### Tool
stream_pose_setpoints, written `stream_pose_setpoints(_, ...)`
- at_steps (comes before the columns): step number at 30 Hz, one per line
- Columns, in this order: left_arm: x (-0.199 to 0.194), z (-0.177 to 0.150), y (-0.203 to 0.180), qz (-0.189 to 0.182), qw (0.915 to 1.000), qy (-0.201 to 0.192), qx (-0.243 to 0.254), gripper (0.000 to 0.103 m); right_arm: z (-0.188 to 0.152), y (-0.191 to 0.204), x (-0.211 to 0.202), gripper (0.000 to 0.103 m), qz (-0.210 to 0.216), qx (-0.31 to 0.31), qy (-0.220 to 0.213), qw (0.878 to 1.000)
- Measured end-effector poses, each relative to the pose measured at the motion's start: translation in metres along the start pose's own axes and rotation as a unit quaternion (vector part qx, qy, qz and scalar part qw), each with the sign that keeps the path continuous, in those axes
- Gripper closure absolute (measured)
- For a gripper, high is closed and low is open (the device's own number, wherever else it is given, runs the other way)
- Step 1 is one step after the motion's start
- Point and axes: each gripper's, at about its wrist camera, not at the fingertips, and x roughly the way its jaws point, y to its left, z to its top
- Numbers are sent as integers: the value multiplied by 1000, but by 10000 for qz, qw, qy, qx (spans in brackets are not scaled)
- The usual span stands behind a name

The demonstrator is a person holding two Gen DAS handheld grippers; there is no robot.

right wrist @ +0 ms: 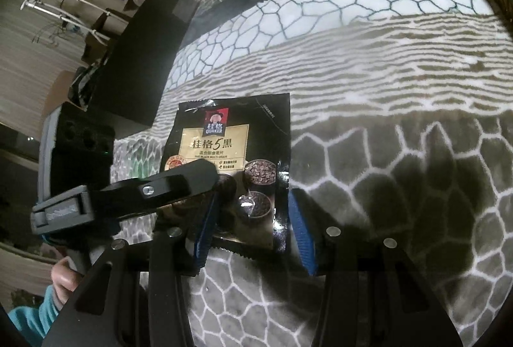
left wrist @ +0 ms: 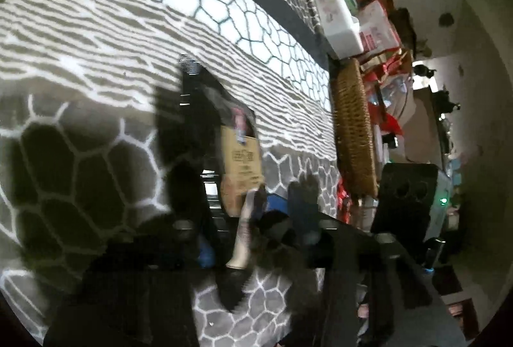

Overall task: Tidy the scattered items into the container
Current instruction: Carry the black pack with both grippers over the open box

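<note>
Nearest in the right wrist view, the right gripper [right wrist: 253,235] stood with its 2 blue-padded fingers [right wrist: 301,231] apart, straddling the lower end of a black oatmeal packet [right wrist: 231,154] that lay flat on the patterned rug [right wrist: 384,186]. The right pad sat just outside the packet's edge, and the left pad lay over its lower left part; whether either pad pressed on it could not be told. From the left, the left gripper [right wrist: 211,177] reached across the packet's lower left corner, a hand [right wrist: 64,279] in a teal sleeve behind it.

In the left wrist view, blurred, the left gripper [left wrist: 275,212] had its fingers drawn close together at the packet [left wrist: 240,154], which showed edge-on and tilted between them; the jaws appeared clamped on its near end. Farther off, a wicker basket [left wrist: 352,129] stood at the rug's [left wrist: 96,58] edge, well apart from the packet, with a white box [left wrist: 340,23] and red packaging beyond.
</note>
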Motion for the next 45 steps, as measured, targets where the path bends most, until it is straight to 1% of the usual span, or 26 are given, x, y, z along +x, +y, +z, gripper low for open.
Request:
stream_pose_setpoints(1,-1,0,1,10,10000,-51,-13,91,0,-1,-1,57,25,36,4,10000)
stream_pose_setpoints(3,-4,0,6,-101,9998,-111,-135,92,1,-5,-5,57,88,127,23,9999)
stream_pose_setpoints(6,-8,2,16,-409,9982,-114,-414,92,3,-11,-11,55,157,277,11,9995)
stream_pose_setpoints(7,-9,3,20,-556,9969,-116,-540,92,3,-12,-13,54,180,331,-17,9993)
stream_pose_setpoints(8,-11,3,24,-805,9940,-122,-726,92,5,-16,-17,51,257,438,-92,9987)
stream_pose_setpoints(9,-11,4,27,-993,9913,-137,-852,92,6,-20,-19,48,410,575,-147,9974)
stream_pose_setpoints(10,-13,4,30,-1282,9864,-163,-1013,92,6,-23,-21,46,577,701,-183,9957)
stream_pose_setpoints(11,-16,3,31,-1524,9821,-179,-1091,92,7,-28,-23,46,903,919,-249,9914)
stream_pose_setpoints(12,-19,4,30,-1614,9807,-194,-1087,92,8,-32,-23,46,1217,1124,-281,9858)
stream_pose_setpoints(13,-22,5,27,-1650,9805,-204,-1045,92,9,-34,-24,46,1422,1249,-313,9814)
stream_pose_setpoints(16,-33,8,19,-1769,9795,-220,-939,92,14,-31,-27,46,1776,1318,-447,9742)
stream_pose_setpoints(18,-39,9,11,-1802,9804,-207,-769,92,18,-21,-28,47,1927,1205,-470,9727)
stream_pose_setpoints(19,-41,10,8,-1812,9805,-209,-739,92,19,-15,-28,49,1951,1123,-469,9732)
stream_pose_setpoints(20,-44,10,5,-1837,9803,-202,-700,92,21,-7,-28,62,2005,1046,-472,9729)
stream_pose_setpoints(21,-47,10,4,-1789,9813,-218,-671,92,23,-2,-28,74,2090,1011,-475,9715)
stream_pose_setpoints(22,-51,11,4,-1777,9816,-243,-658,92,24,5,-29,74,2087,968,-482,9720)
stream_pose_setpoints(23,-55,12,6,-1827,9805,-263,-679,92,27,10,-30,77,2074,904,-521,9727)
stream_pose_setpoints(25,-64,14,7,-1876,9789,-324,-747,92,31,18,-29,86,2243,916,-527,9688)
stream_pose_setpoints(27,-79,13,8,-1884,9788,-369,-710,92,35,28,-28,87,2332,874,-507,9672)
stream_pose_setpoints(29,-93,16,6,-1812,9806,-412,-626,92,39,44,-27,87,2345,729,-511,9680)
stream_pose_setpoints(33,-126,29,-7,-1678,9839,-466,-405,92,46,77,-29,87,2459,489,-535,9666)
stream_pose_setpoints(36,-161,44,-18,-1367,9890,-564,-10,92,59,112,-30,88,2437,263,-561,9679)
stream_pose_setpoints(40,-206,77,-32,-967,9924,-666,367,89,90,165,-27,88,2279,-107,-605,9717)
stream_pose_setpoints(43,-245,113,-37,-684,9932,-773,539,88,119,203,-17,88,2247,-286,-602,9721)
stream_pose_setpoints(44,-254,120,-37,-649,9932,-805,532,88,132,218,-11,87,2230,-352,-603,9723)
stream_pose_setpoints(45,-267,130,-36,-649,9928,-853,533,88,139,224,-7,84,2212,-380,-577,9728)
